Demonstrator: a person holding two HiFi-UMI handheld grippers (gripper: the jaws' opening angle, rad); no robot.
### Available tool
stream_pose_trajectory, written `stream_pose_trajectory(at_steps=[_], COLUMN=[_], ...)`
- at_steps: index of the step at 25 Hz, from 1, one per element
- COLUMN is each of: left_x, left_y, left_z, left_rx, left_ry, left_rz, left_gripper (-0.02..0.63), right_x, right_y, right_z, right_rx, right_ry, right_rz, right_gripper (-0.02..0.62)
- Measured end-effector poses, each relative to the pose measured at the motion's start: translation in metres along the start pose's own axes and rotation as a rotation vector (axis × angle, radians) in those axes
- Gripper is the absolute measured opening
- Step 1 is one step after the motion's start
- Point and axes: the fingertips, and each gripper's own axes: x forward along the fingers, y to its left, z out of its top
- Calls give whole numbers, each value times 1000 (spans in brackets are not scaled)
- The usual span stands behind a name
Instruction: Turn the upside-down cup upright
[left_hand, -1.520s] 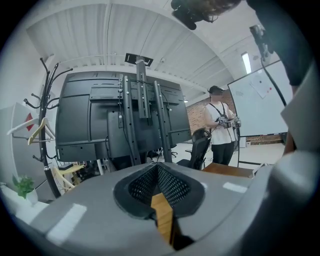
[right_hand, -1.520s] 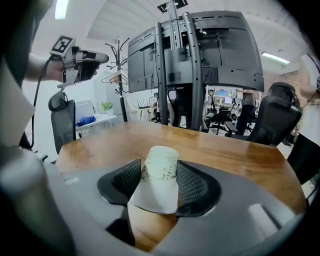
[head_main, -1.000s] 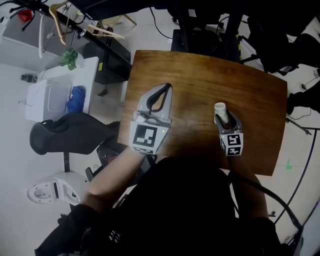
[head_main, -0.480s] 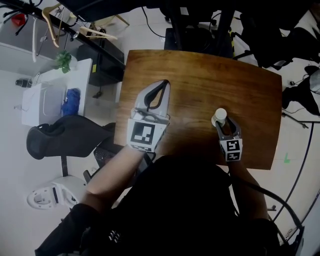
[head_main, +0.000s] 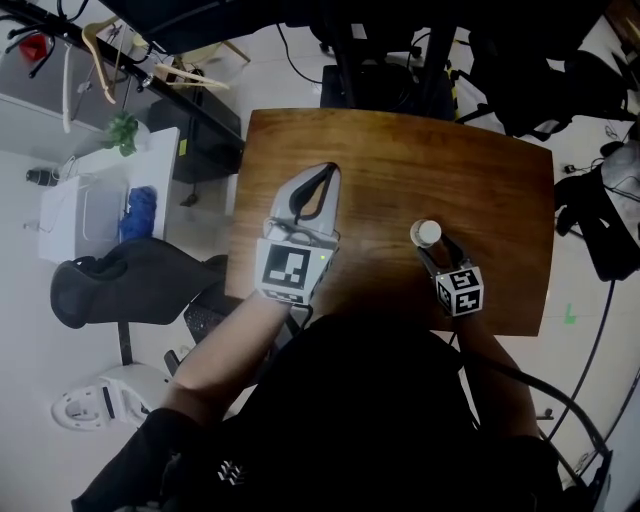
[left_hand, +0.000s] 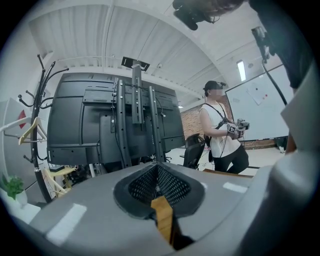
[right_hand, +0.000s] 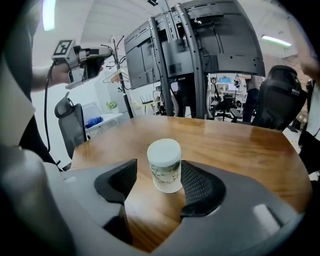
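A small white cup (head_main: 427, 233) with a faint print stands on the wooden table (head_main: 400, 150) near its front right. In the right gripper view the top end of the cup (right_hand: 165, 165) shows as a flat white disc. My right gripper (head_main: 432, 248) straddles it, pointing down at a slant. Its jaws are opening: the left pad (right_hand: 117, 182) stands clear of the cup and the right pad (right_hand: 200, 186) lies close beside it. My left gripper (head_main: 323, 172) hovers level over the table's left half, its tips together and nothing held. In its own view the left gripper (left_hand: 157, 182) faces the monitor stand.
A black monitor stand (right_hand: 195, 55) rises behind the table's far edge. Black office chairs (head_main: 130, 275) and a white cabinet (head_main: 100, 200) stand left of the table. Another person (left_hand: 222, 130) holding grippers stands further off in the room.
My right gripper has swung a little left and toward me with the cup. The cup, tilted before, now stands on the table and the jaws have parted from it. The left gripper stayed put.
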Motion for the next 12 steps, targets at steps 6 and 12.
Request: stream_pose_trajectory(at_steps=[6,12], left_x=[-10,-16], left_y=[2,-6], left_z=[-23,-30], left_rx=[12,-6], left_ry=[58,57], left_rz=[-5,-10], left_gripper=[0,0], right_x=[-28,-21], right_y=[-17,-47], right_z=[20,41], right_rx=[65,322], right_ry=[-59,-48], right_rz=[-21,-33], right_gripper=[276,249])
